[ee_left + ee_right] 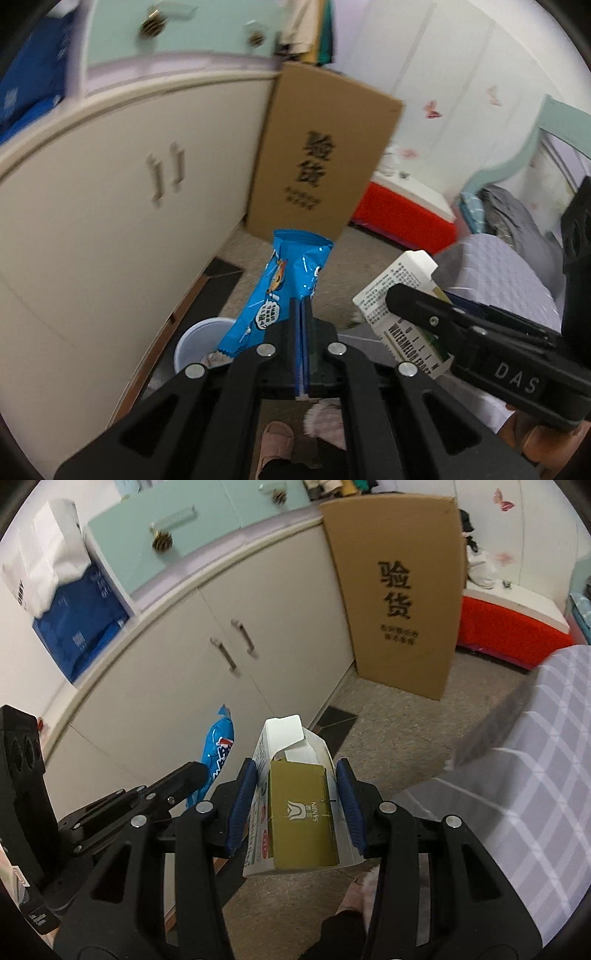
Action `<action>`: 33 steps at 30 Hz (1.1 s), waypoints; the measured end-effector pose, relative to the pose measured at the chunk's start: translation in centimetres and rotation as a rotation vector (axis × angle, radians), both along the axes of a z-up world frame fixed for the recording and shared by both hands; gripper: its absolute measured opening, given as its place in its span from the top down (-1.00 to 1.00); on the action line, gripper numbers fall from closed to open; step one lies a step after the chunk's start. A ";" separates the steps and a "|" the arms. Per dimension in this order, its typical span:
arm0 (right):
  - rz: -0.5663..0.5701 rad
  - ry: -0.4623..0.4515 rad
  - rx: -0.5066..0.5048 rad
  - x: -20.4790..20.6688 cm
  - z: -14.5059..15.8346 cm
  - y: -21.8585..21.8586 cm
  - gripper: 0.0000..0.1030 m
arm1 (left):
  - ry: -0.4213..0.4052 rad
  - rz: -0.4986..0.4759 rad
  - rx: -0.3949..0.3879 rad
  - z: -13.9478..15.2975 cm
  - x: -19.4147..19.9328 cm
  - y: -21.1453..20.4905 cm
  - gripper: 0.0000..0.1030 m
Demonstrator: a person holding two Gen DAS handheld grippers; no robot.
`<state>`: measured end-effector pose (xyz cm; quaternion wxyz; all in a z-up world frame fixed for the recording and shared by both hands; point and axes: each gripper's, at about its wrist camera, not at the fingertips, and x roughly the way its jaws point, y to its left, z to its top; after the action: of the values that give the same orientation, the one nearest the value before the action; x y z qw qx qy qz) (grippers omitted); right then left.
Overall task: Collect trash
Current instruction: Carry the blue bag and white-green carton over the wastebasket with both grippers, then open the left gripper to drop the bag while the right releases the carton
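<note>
- The left gripper (302,306) points down toward the floor (354,251), its jaws pressed together on the lower part of a blue snack wrapper (280,284) that sticks up past the fingertips.
- The right gripper (297,775) also slants down, its jaws partway apart and clamped on the 2 sides of an open white carton (291,738) with an olive box (303,812) inside it.
- The 2 grippers hang just beside each other, above the strip of floor between the cream cabinet (110,206) and the checked bed (535,775).
- A tall cardboard box (399,590) leans against the cabinet's far end.
- A white cup (197,343) shows below the wrapper, partly hidden by the left gripper.
- Slippers (275,443) under the gripper are half hidden; the room's edges are blurred.
</note>
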<state>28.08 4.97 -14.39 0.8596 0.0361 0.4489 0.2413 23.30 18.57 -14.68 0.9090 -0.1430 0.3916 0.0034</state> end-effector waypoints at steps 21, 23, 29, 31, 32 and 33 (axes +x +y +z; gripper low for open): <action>-0.051 0.075 -0.047 3.4 -8.2 3.1 0.14 | 0.167 0.114 -0.039 -9.8 5.6 6.0 0.00; -0.048 0.079 -0.045 3.4 -8.3 3.3 0.14 | 0.166 0.122 -0.037 -9.8 5.4 6.1 0.00; -0.031 0.085 -0.040 3.2 -8.4 4.2 0.14 | 0.163 0.136 -0.031 -9.8 4.8 6.6 -0.02; -0.026 0.084 -0.040 3.2 -8.3 4.5 0.14 | 0.160 0.143 -0.032 -9.8 4.5 6.9 -0.04; -0.022 0.082 -0.039 3.2 -8.3 4.7 0.14 | 0.160 0.147 -0.032 -9.7 4.4 7.0 -0.04; -0.021 0.080 -0.038 3.1 -8.3 4.7 0.14 | 0.159 0.150 -0.029 -9.7 4.5 6.9 -0.05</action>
<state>31.22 9.71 -22.68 0.8440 0.0339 0.4870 0.2222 27.82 25.48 -24.36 0.8700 -0.1842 0.4508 0.0772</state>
